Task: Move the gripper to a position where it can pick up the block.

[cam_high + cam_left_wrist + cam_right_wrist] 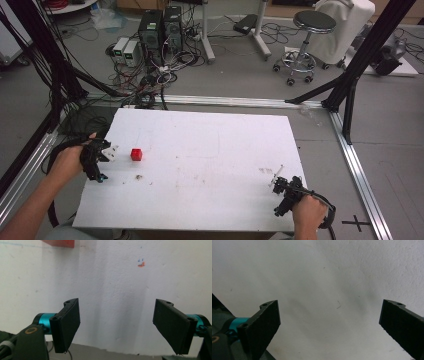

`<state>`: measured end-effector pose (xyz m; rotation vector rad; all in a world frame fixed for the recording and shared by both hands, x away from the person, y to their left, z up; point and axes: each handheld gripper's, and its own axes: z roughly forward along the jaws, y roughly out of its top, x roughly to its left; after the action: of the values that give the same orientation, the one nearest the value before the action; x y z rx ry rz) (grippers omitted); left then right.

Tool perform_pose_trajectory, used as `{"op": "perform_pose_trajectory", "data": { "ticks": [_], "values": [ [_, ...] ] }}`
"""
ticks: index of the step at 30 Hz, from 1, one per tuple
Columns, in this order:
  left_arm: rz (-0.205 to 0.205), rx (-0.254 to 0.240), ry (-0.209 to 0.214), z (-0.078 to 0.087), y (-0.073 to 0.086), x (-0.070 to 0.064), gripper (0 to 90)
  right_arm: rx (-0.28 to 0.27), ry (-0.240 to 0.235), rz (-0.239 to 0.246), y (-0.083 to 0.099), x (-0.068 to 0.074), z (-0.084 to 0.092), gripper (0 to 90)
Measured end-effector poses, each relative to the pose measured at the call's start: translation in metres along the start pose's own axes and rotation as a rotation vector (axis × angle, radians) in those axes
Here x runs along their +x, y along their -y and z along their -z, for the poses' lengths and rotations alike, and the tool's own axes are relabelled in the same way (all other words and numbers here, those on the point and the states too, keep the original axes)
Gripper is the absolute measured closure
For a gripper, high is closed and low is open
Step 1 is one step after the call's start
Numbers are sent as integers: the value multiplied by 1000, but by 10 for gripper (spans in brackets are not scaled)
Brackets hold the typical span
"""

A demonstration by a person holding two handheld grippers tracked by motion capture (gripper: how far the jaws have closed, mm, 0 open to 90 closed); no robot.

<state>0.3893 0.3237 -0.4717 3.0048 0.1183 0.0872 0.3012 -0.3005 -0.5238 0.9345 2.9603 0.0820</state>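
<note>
White tabletop [210, 150] carries one red cube [136, 154] near its 9 o'clock edge. Left gripper [106, 152] sits just beside the cube, at the cube's 9 o'clock, jaws wide and empty. Right gripper [278, 184] rests near 4 o'clock, jaws wide, empty. Judgement: the cube is not yet grasped; the pickup remains to be done.

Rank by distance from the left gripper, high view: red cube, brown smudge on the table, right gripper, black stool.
1. red cube: just right of the left gripper, on the white table.
2. brown smudge: slightly farther, toward the near edge.
3. right gripper: across the table, near-right corner.
4. black stool: on the floor, far right.
</note>
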Motion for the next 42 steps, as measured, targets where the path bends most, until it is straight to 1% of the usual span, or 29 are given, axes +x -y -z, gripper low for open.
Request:
{"op": "perform_pose_trajectory", "data": {
  "ticks": [1, 2, 7, 10, 11, 13, 14, 16, 18, 21, 22, 23, 26, 27, 30, 32, 33, 34, 35, 37, 38, 40, 42],
  "values": [
    [0, 0, 0, 0, 0, 0, 222, -1, 0, 1, 0, 0, 0, 26],
    [-1, 4, -9, 5, -2, 5, 222, -2, 1, 2, 0, 0, 0, 26],
    [-6, 13, -27, 16, -9, 17, 222, 2, -2, 6, -1, 0, -1, 26],
    [-7, 20, -35, 19, -14, 23, 222, 2, -2, 3, -2, 0, 0, 26],
    [-7, 20, -35, 19, -14, 23, 222, 1, -3, 3, -2, 0, 0, 26],
    [-15, 27, -35, 21, -19, 30, 222, -1, -1, 6, -1, 0, 0, 26],
    [-15, 27, -35, 21, -19, 30, 222, -1, -2, 7, -1, 0, 0, 25],
    [-27, 38, -35, 23, -25, 36, 222, 0, -4, 2, -1, 1, 0, 26],
    [-25, 39, -36, 24, -27, 37, 222, -1, -5, 2, -1, 0, 0, 26],
    [-44, 46, -41, 26, -35, 45, 222, -2, -3, -1, -1, 0, 0, 26],
    [-44, 46, -41, 26, -35, 45, 222, -2, -3, -1, -1, 0, 0, 26],
    [-51, 53, -37, 26, -39, 48, 222, -1, -5, -2, -1, 0, 0, 26],
    [-55, 58, -35, 25, -43, 50, 222, -3, -6, 4, 0, 0, -1, 26],
    [-60, 59, -33, 23, -47, 53, 222, -4, -4, 6, 0, 0, -1, 25],
    [-68, 68, -31, 21, -52, 55, 222, -6, -6, -1, -1, 1, -1, 25],
    [-74, 72, -22, 16, -58, 58, 222, -4, -6, 7, -1, 0, -1, 26],
    [-74, 72, -22, 16, -58, 58, 222, -7, -5, 7, -2, 1, -2, 26],
    [-81, 77, -15, 13, -62, 59, 222, -2, -10, 5, -2, 1, -1, 26],
    [-81, 77, -15, 13, -62, 59, 222, -6, -8, 6, -2, 1, -1, 26],
    [-95, 78, -6, 8, -68, 60, 222, -7, -7, 9, -1, 1, -1, 26],
    [-95, 78, -6, 8, -68, 60, 222, -7, -9, 2, -1, 1, -1, 26],
    [-111, 87, -1, 4, -73, 62, 222, -7, -9, 1, 0, 1, -1, 26],
    [-114, 87, 2, 2, -74, 63, 222, -7, -9, 1, 0, 1, -1, 26]
  ]
}}
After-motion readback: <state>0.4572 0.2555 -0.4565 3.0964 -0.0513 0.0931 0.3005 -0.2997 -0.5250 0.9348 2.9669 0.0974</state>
